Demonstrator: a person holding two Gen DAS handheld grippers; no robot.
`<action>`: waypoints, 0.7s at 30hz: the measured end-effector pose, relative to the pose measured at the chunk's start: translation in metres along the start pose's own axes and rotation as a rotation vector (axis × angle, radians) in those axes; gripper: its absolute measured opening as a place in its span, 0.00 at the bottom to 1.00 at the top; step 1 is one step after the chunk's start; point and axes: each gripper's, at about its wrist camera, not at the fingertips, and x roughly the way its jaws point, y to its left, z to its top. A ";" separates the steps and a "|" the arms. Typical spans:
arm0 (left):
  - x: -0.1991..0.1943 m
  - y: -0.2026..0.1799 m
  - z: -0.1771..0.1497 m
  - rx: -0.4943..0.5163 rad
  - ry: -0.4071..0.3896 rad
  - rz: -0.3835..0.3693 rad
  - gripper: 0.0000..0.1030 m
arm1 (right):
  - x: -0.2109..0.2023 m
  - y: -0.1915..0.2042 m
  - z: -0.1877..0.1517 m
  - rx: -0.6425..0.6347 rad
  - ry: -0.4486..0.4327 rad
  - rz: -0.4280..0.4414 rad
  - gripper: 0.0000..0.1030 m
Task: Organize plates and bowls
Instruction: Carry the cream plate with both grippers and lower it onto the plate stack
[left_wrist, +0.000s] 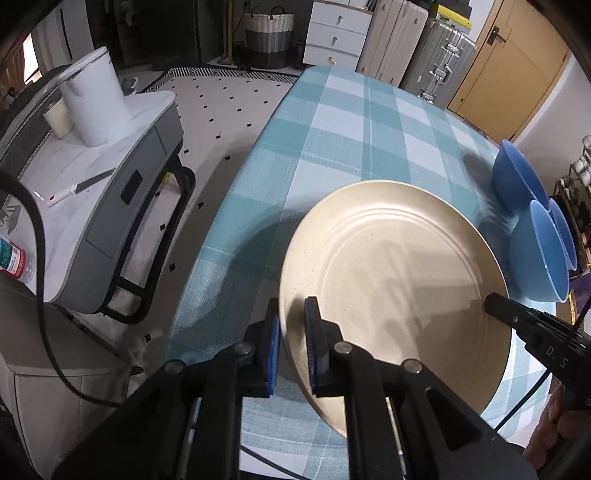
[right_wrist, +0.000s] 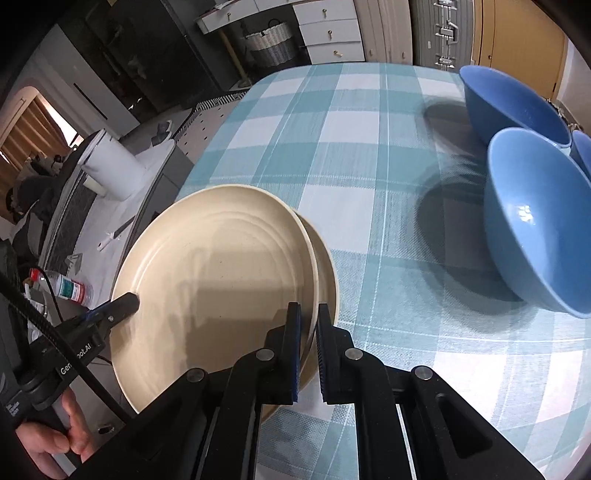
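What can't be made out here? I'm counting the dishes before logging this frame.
- Third blue bowl: right wrist view, cut off by the frame edge.
- Lower cream plate: right wrist view, mostly covered by the top plate; in the left wrist view, not visible at all.
- Bowl interiors: left wrist view, seen edge-on, squeezed by fisheye.

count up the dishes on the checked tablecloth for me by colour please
Cream plates: 2, stacked, held at the rims by the left gripper and right gripper
Blue bowls: 3, the third only partly in view
Total: 5
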 end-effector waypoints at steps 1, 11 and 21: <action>0.002 0.000 -0.001 0.000 0.004 0.002 0.09 | 0.002 0.000 -0.001 -0.001 0.001 0.001 0.07; 0.019 -0.001 -0.005 0.008 0.026 0.023 0.10 | 0.015 0.000 -0.006 -0.030 0.008 -0.025 0.07; 0.031 0.003 -0.002 -0.005 0.047 0.000 0.11 | 0.016 0.013 -0.006 -0.125 0.002 -0.107 0.08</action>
